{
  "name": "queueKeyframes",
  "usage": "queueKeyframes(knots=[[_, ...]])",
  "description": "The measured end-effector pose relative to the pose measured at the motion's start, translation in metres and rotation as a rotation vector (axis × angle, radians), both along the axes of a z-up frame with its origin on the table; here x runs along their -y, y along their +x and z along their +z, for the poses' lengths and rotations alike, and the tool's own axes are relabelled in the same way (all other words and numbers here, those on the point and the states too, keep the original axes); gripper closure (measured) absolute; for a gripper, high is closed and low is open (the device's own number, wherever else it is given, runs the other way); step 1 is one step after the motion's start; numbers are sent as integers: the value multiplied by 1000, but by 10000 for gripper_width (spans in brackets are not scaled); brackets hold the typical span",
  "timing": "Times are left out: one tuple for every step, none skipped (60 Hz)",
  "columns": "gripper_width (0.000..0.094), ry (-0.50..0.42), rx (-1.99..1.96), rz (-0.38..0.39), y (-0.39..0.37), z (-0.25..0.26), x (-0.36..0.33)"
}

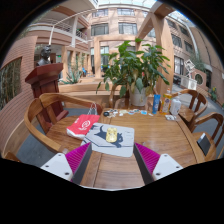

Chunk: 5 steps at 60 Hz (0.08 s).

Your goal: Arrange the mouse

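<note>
- Gripper (112, 160): fingers spread apart with nothing between them, magenta pads (76, 156) on their inner faces, held above the near edge of a wooden worktop (150, 132).
- Mouse (112, 133): small, pale yellowish, lying on a grey mat (112, 143), just ahead of the fingers and centred on the gap; not touched.
- Red packet (82, 125): left of the mat.
- Potted plant (135, 70): at the far side of the worktop.
- Wooden chairs (45, 110): around the worktop.
</note>
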<state>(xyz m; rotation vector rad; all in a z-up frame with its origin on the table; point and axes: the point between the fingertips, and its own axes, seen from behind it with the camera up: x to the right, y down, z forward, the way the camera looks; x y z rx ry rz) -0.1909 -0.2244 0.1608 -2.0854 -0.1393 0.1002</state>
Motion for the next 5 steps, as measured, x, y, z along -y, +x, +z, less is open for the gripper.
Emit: queueKeyframes(knots=[[77, 1, 1, 1, 0, 1, 0], [79, 3, 4, 1, 0, 1, 0], [78, 3, 7, 1, 1, 2, 1], [79, 2, 8, 1, 1, 2, 1], [80, 2, 7, 2, 1, 2, 0]])
